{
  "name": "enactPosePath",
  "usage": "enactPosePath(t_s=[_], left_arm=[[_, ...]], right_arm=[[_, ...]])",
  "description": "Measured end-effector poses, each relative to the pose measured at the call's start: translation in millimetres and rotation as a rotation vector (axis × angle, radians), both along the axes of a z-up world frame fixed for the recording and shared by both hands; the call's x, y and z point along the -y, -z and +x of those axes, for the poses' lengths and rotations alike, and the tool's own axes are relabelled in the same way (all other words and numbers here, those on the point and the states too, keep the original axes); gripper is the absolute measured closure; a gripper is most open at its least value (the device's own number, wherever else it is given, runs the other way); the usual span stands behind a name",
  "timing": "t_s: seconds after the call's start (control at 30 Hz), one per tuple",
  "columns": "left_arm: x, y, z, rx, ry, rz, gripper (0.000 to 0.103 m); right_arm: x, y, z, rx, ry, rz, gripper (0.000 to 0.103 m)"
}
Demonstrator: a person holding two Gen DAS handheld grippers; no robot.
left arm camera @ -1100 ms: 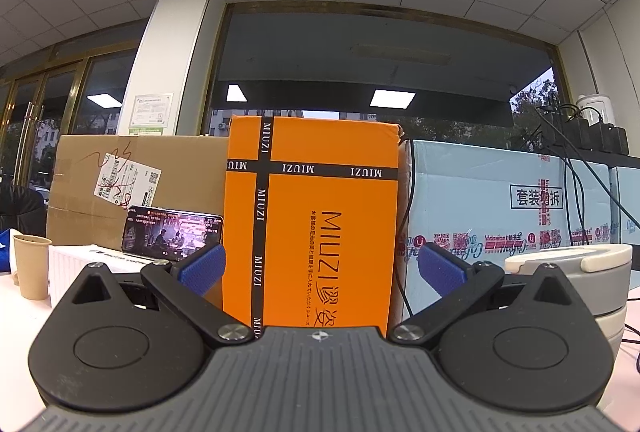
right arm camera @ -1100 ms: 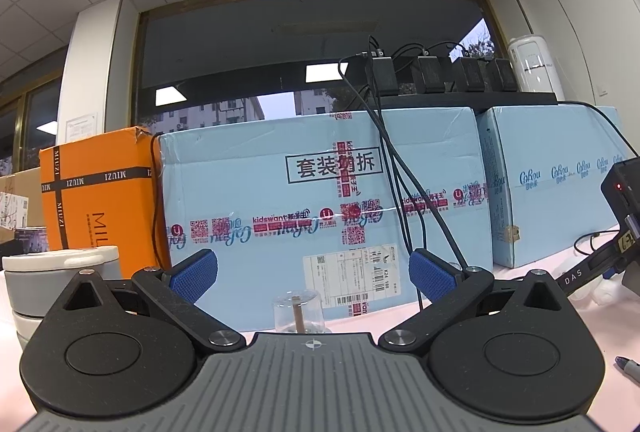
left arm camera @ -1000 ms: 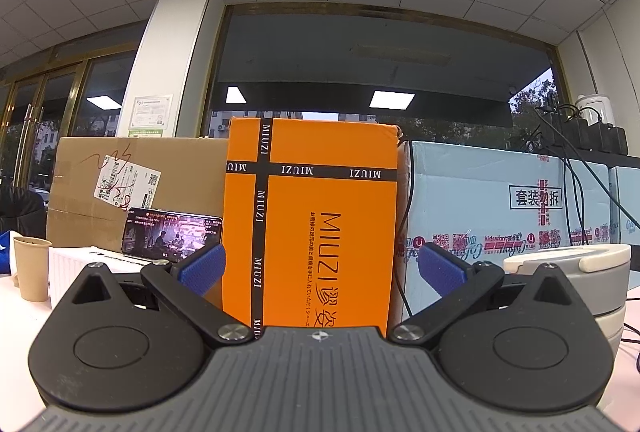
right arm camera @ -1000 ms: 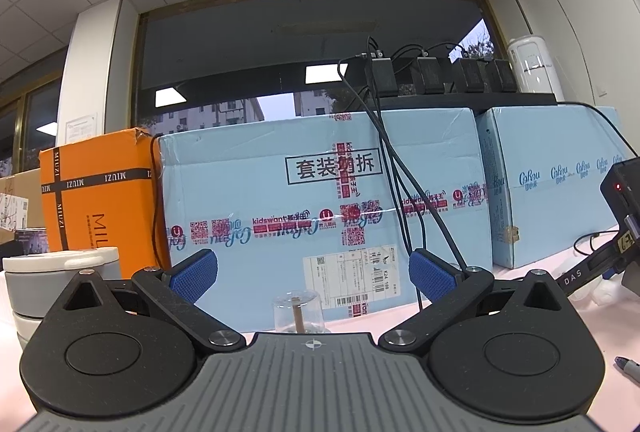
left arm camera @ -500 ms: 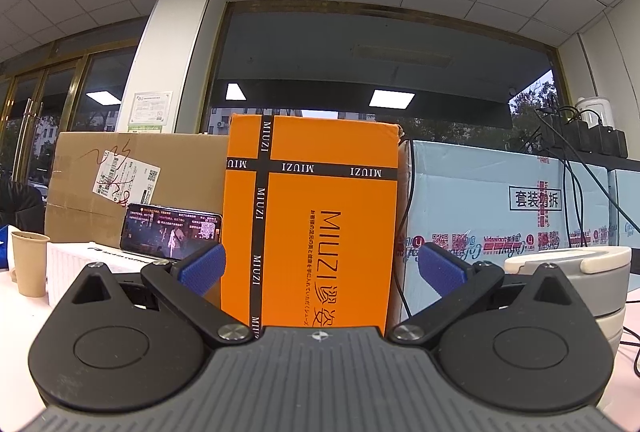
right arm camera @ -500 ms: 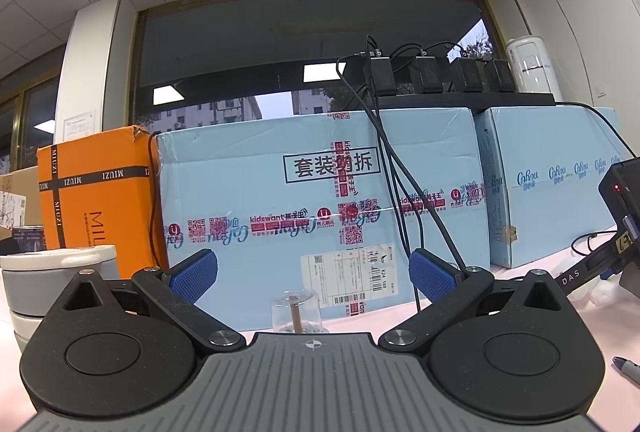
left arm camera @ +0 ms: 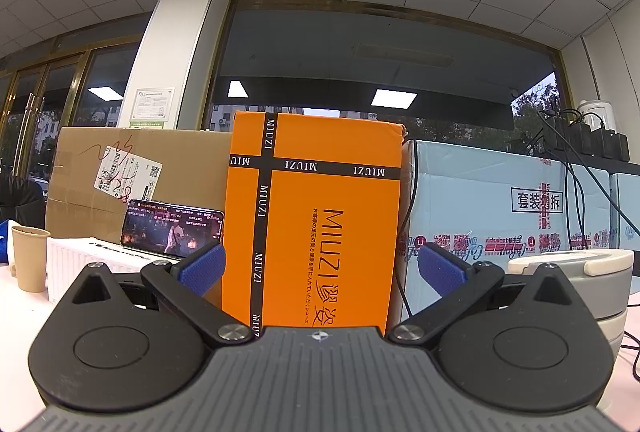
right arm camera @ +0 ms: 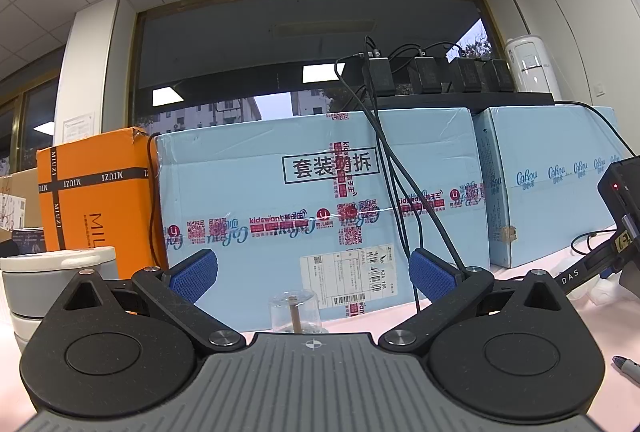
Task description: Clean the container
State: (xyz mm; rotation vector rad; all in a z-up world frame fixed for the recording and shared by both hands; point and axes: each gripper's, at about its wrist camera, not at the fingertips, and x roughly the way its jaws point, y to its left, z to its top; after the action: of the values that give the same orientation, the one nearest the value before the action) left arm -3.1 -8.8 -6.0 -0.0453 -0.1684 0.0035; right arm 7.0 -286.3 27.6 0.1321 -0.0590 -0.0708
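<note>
A stacked grey container with a white lid (left arm camera: 576, 272) stands on the table at the right of the left wrist view; it also shows at the left of the right wrist view (right arm camera: 56, 272). A small clear glass with a brown stick in it (right arm camera: 295, 312) stands just ahead of my right gripper (right arm camera: 313, 276), which is open and empty. My left gripper (left arm camera: 322, 268) is open and empty, facing an orange MIUZI box (left arm camera: 316, 220). Both grippers sit low over the pale table.
Light blue cartons (right arm camera: 320, 208) line the back, with chargers and black cables (right arm camera: 392, 168) hanging down. A brown carton (left arm camera: 132, 172), a phone playing video (left arm camera: 172, 232), a white box (left arm camera: 92, 264) and a paper cup (left arm camera: 30, 256) stand left. A black device (right arm camera: 620, 232) and pen (right arm camera: 628, 366) lie right.
Both grippers have stayed almost still, jaws unchanged. Only the picture on the phone screen has changed, and the views have drifted very slightly.
</note>
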Motion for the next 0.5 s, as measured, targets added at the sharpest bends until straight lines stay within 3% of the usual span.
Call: enactPosePath(t_s=[0.5], left_arm=[[6.1, 2.9, -3.7, 0.008, 0.005, -0.005, 0.0]], right_arm=[[1.5, 0.2, -5.3, 0.019, -0.001, 0.008, 0.0]])
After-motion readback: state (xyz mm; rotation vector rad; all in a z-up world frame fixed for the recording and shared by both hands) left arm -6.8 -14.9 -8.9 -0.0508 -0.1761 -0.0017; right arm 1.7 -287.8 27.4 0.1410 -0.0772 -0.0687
